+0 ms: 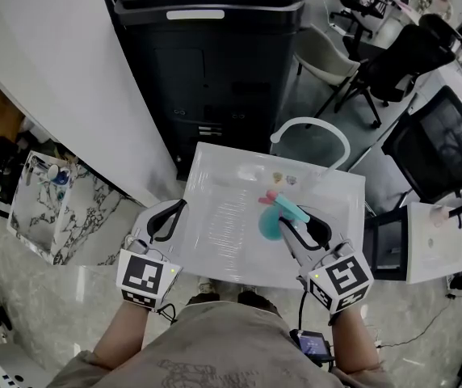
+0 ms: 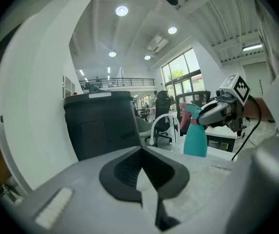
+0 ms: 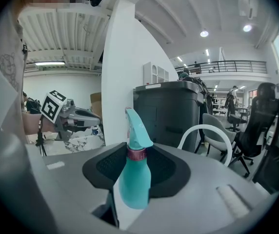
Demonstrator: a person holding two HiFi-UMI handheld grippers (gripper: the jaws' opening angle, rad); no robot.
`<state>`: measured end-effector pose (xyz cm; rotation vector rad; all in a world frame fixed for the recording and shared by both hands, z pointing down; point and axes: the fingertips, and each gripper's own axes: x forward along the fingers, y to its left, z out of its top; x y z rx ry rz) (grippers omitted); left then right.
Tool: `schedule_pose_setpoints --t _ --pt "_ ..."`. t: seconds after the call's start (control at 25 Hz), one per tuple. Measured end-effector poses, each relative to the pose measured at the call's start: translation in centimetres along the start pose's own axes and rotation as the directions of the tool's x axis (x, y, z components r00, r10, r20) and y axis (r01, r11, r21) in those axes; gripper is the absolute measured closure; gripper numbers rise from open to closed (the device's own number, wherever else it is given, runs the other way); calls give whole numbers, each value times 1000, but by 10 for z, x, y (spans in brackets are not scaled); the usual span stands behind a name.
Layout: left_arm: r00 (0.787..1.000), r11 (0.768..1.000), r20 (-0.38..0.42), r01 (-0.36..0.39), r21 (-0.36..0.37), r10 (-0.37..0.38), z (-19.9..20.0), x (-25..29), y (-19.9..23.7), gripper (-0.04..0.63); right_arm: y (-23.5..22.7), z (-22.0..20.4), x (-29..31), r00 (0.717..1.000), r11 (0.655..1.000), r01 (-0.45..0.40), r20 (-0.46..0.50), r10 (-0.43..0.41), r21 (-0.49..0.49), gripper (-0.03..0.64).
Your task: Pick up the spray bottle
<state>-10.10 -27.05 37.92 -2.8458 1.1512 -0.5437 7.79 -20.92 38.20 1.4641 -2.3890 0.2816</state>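
Note:
A teal spray bottle (image 1: 270,226) (image 2: 195,139) (image 3: 134,179) with a pink collar stands upright at the right of the white table (image 1: 223,217), its base at or just over the top. My right gripper (image 1: 291,221) (image 3: 137,167) is shut on the bottle's body, with a black pad pressed against each side below the collar. My left gripper (image 1: 170,215) (image 2: 142,172) hovers at the table's left edge, apart from the bottle; its pads meet at the tips with nothing between them. Each gripper also shows in the other's view: the right gripper (image 2: 212,112) and the left gripper (image 3: 81,117).
A tall black bin (image 1: 207,63) stands behind the table. A white curved chair back (image 1: 312,132) is at the table's far right corner, with black office chairs (image 1: 392,63) beyond. Small bits (image 1: 283,179) lie on the table's far side. A white wall (image 1: 53,71) runs along the left.

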Motion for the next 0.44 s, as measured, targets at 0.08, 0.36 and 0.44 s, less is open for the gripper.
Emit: schedule_pose_setpoints --t 0.08,0.36,0.44 --pt "1000 1000 -1 3 0 -3 0 0 -2 594 0 -1 0 1000 1000 -2 -2 2 1 457" --pt "1000 1000 -3 1 1 -1 -2 -1 -4 594 -1 -5 0 1000 1000 -4 -5 4 -4 459" --pt "1000 1000 -4 1 3 -1 -2 0 -5 594 -2 -6 0 1000 1000 -5 -8 5 -6 459"
